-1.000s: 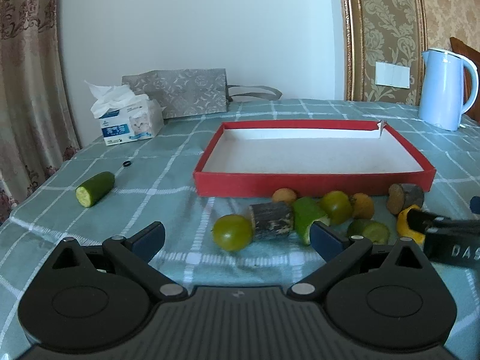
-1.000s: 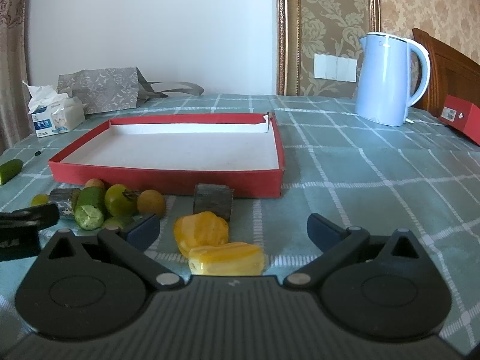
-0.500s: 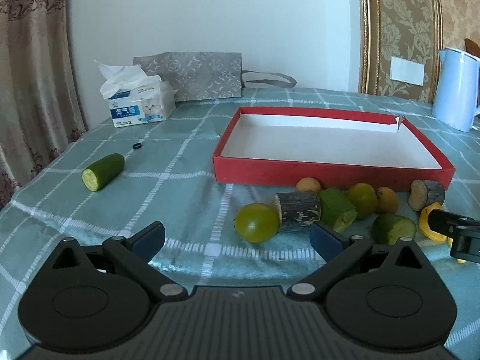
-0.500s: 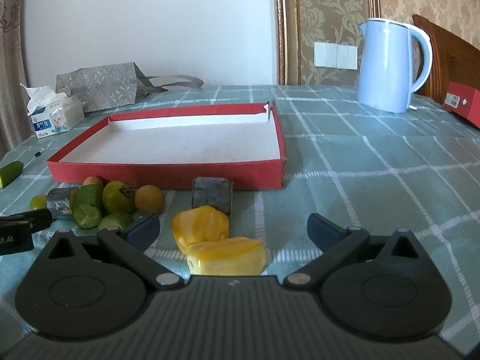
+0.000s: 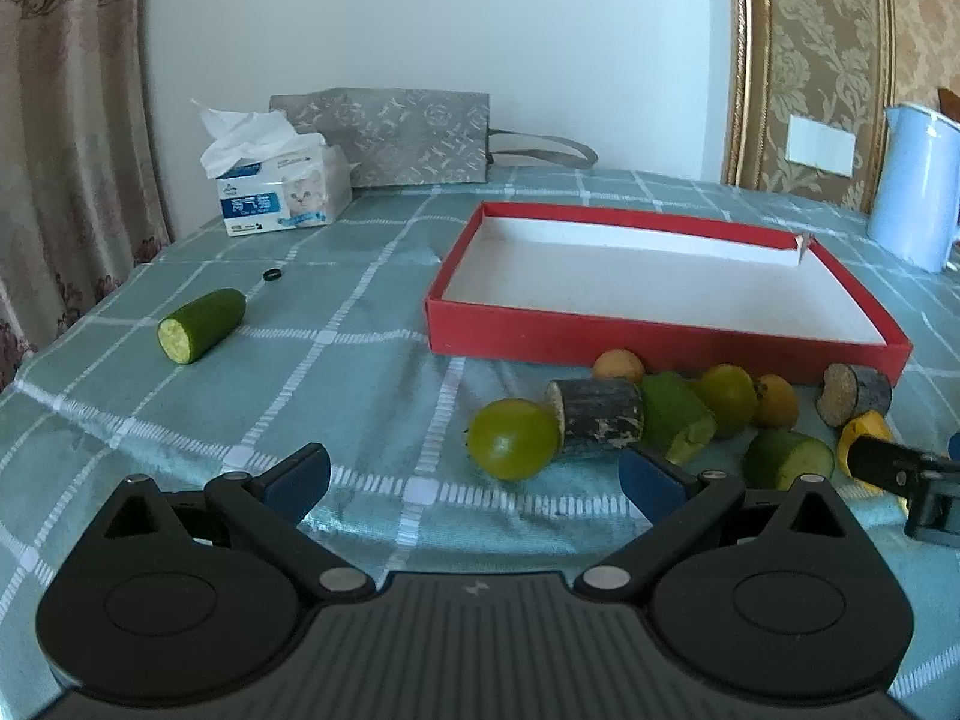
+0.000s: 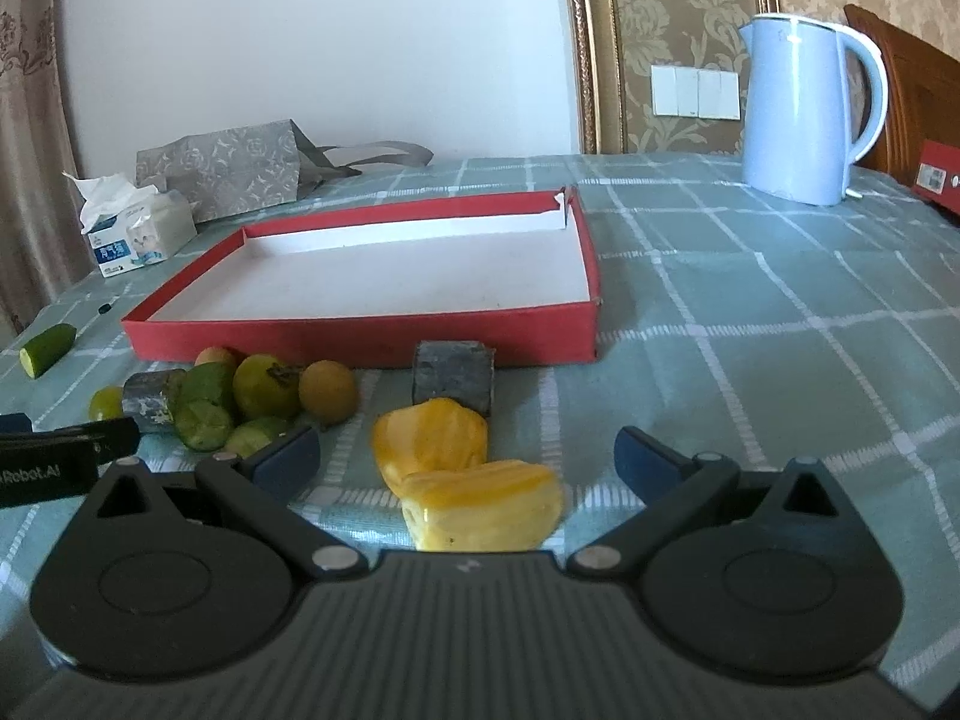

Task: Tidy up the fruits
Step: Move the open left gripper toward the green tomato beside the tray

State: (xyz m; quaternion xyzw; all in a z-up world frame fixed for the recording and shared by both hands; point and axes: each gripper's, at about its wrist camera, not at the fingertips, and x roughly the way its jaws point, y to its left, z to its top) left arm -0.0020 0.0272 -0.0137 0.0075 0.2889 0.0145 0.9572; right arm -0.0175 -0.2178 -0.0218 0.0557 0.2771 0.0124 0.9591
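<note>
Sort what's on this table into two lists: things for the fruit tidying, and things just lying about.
For the job: red tray, yellow fruit pieces, green round fruit, small orange fruits, cucumber pieces, lone cucumber, dark stubs.

Lying about: kettle, tissue box, grey bag, small black ring.

Fruit cluster [image 5: 654, 414] crowding red tray [image 5: 660, 345] front — kettle [image 6: 804, 114] well clear

Surface [image 5: 360, 360]: woven cloth, slight sheen. Red tray [image 6: 360, 339]: matt cardboard, white paper lining. Kettle [image 6: 792, 108]: smooth glossy plastic. Yellow fruit pieces [image 6: 480, 504]: wet-glossy. Dark cut stalk [image 5: 597, 423]: rough, dull bark. Green tomato [image 5: 510, 447]: smooth skin.
</note>
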